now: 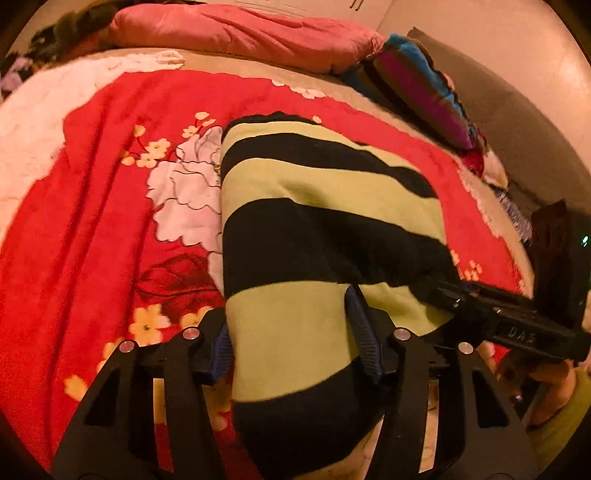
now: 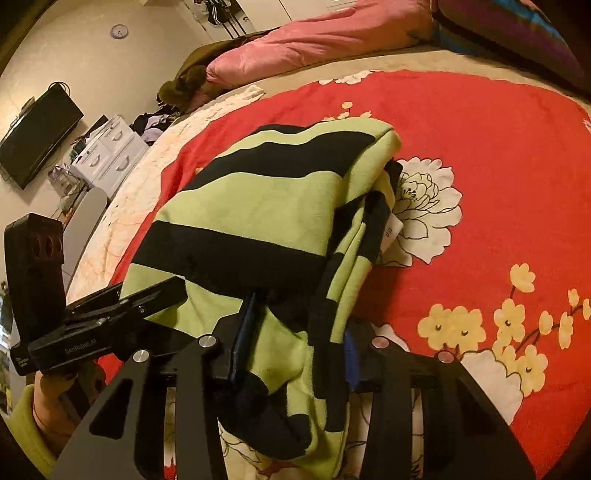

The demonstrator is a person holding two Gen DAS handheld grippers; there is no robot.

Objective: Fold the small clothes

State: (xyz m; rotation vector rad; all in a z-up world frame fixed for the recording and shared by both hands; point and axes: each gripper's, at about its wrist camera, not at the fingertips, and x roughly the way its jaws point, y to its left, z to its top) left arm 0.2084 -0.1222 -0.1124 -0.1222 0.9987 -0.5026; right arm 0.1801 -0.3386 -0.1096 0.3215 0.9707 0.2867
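Fabric of a green-and-black striped knit garment (image 1: 325,206) lies bunched on the red floral blanket (image 1: 110,221), gripped near its close edge by left gripper (image 1: 291,350) and right gripper (image 2: 295,354).

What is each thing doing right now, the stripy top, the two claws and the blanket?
Stripy top: partly folded, near end lifted off the blanket, layers bunched.
Left claw: fingers on both sides of the top, gripping it.
Right claw: closed on bunched layers of the top.
Blanket: spread on the bed, wrinkled.
Pink pillow: lying at the far edge.
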